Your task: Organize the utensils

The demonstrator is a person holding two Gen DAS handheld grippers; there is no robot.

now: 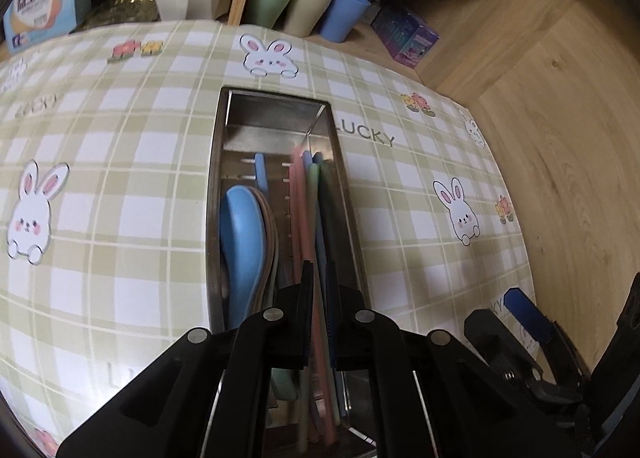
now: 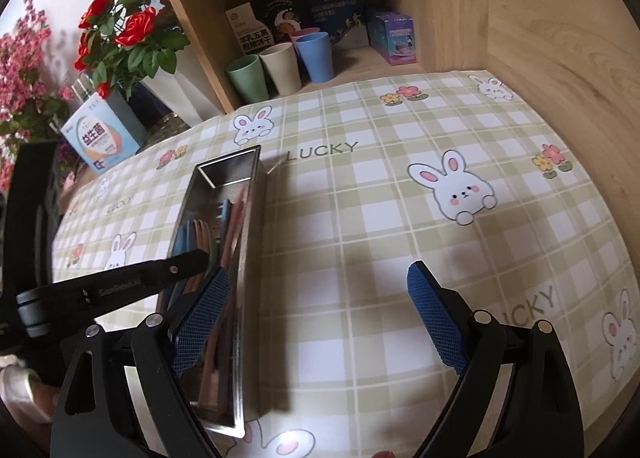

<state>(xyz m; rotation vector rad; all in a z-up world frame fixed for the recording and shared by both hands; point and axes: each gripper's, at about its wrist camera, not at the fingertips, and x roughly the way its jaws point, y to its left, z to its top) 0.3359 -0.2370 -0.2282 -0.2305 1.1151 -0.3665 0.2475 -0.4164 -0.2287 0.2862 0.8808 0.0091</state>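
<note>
Utensils sit in a long steel tray lying flat on the bunny-check tablecloth, roughly mid-table. Left side of the tray: a blue spoon w/ a tan-edged piece nested under it. Right side: a bundle of chopsticks, pink, green, blue, running lengthwise along the tray wall.

Left gripper is down in the tray, jaws drawn nearly together around the chopstick bundle. A pink and a green stick pass through the narrow gap. Prob. pinched, but the pad contact is hidden by the fingers, so whether it's a firm grip or just released I can't say for sure.

Right gripper hangs wide apart just above the cloth, holding nothing. Its left blue pad is just beside or against the tray's outer wall; the other pad is over bare cloth.

Step in hand, as I read it: placing or squaring up the chopsticks in their side of the tray, approx. the tail end of the job, since no loose utensils show on the cloth in either view.

Next move calls for: let go w/o dragging sticks out, lift straight up along the tray's length, keep clear of the spoon. Right side could steady the tray wall if it skids; steel on smooth cloth likely slides easily.

Cups and boxes on the shelf behind aren't involved.
</note>
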